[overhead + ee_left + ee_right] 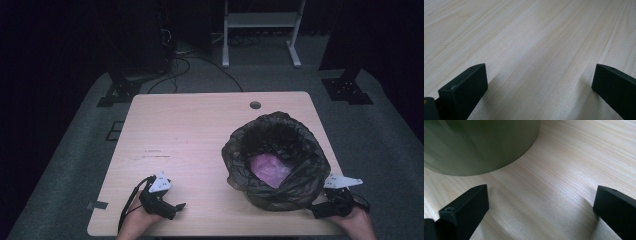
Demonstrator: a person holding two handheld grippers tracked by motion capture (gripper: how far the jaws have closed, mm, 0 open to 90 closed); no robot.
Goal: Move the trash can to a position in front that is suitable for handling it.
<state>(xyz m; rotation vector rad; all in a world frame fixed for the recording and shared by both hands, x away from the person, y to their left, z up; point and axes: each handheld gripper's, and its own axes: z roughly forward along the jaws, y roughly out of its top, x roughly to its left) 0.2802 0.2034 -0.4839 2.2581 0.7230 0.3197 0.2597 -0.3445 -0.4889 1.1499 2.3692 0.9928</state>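
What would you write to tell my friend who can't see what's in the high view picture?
A bin lined with a dark bag, something pink inside, stands on the right of a pale wooden table. A person's two hands rest at the near edge, the left gripper on bare wood, the right gripper beside the bin.

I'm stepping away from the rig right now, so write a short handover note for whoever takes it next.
Left hand-held gripper: open, holding nothing, low over the table near its front left edge.
Right hand-held gripper: open, holding nothing, beside the base of the bin.
Bin with black liner bag stands on the table's right side; something pink lies inside.
Done: nothing gripped yet.
Left: probably handling the bag.
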